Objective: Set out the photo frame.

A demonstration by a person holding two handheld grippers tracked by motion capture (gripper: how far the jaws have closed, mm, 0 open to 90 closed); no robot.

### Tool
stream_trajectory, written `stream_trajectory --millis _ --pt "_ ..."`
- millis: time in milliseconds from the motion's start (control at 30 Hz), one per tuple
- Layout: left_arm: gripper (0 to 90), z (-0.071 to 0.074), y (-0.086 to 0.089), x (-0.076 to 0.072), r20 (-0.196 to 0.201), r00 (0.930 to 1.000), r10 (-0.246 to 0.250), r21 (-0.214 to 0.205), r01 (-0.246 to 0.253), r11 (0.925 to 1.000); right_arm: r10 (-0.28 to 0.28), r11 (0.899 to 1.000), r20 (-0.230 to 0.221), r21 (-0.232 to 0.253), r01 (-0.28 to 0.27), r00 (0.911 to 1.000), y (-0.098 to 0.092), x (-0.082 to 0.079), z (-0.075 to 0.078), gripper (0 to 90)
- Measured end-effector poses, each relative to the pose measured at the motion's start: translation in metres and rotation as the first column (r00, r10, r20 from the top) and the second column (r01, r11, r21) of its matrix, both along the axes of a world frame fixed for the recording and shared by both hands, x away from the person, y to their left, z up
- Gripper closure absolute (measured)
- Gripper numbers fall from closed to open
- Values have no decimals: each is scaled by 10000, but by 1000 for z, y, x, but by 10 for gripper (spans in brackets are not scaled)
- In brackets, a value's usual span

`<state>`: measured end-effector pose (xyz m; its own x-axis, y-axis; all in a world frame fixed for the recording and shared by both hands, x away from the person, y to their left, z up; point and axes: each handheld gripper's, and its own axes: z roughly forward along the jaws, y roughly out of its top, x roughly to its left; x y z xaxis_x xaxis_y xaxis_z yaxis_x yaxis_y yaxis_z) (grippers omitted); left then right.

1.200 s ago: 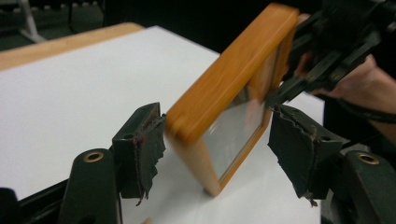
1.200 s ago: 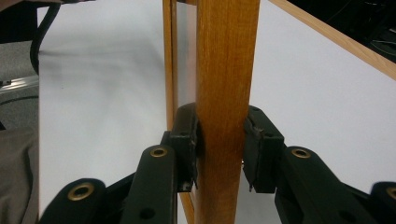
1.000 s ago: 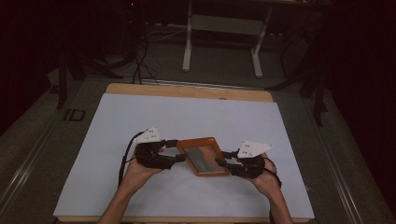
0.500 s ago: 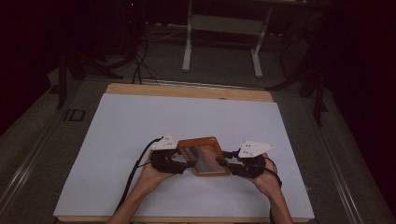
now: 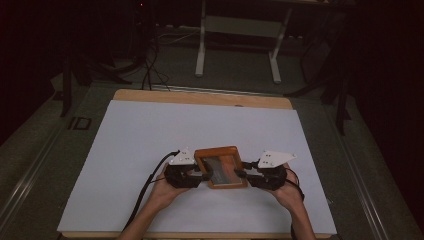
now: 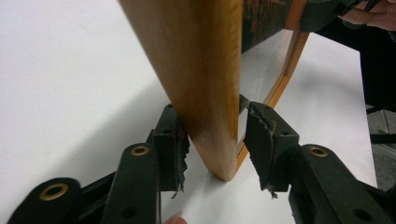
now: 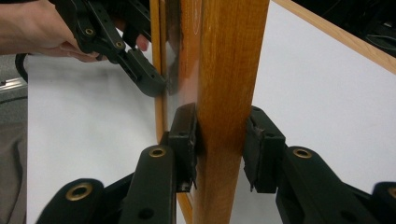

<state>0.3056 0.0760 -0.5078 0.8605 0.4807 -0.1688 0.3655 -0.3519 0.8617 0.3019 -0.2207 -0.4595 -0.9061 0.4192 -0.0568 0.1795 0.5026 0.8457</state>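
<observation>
Moved: our left gripper (image 5: 204,176) has closed in on the frame.
Frames: one wooden picture frame (image 5: 221,167), on the white table (image 5: 150,135).
Grippers: two. Left jaws straddle its edge, gapped; right gripper (image 5: 241,174) clamps the opposite edge.

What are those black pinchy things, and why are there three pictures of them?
A person's hands hold two black pinching tools called grippers. One camera looks down from above: the left gripper and the right gripper meet a wooden frame from either side on a white table. The other two pictures come from little cameras riding on each gripper. Up close, the right one seems to squeeze the frame's edge; the left one's jaws sit around the edge with small gaps.
</observation>
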Motion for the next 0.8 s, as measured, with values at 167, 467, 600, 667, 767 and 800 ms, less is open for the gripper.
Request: stream_trajectory --millis 167,467,600,667,767,800 --pt "631 1 0 -2 59 10000 -29 43 29 10000 -100 9999 -98 -36 99 9999 -3 1 -2 661" --pt "649 3 -2 -4 28 10000 52 -20 -52 10000 -45 10000 -300 8 46 9995 -8 4 -4 655" --pt "650 4 -2 -4 -51 9999 99 -33 -100 9999 -27 10000 -341 15 28 9994 -9 4 -4 656" --pt "650 4 -3 -5 -69 9999 141 -15 -141 9999 -35 10000 -360 16 36 9993 -9 4 -5 656" --pt "650 5 -3 -5 -89 9997 209 -16 -209 9998 -42 10000 -381 29 43 9993 -9 4 -5 656" --pt "650 6 -3 -5 -97 9997 240 -34 -240 9997 -36 10000 -378 24 37 9993 -9 4 -5 656"
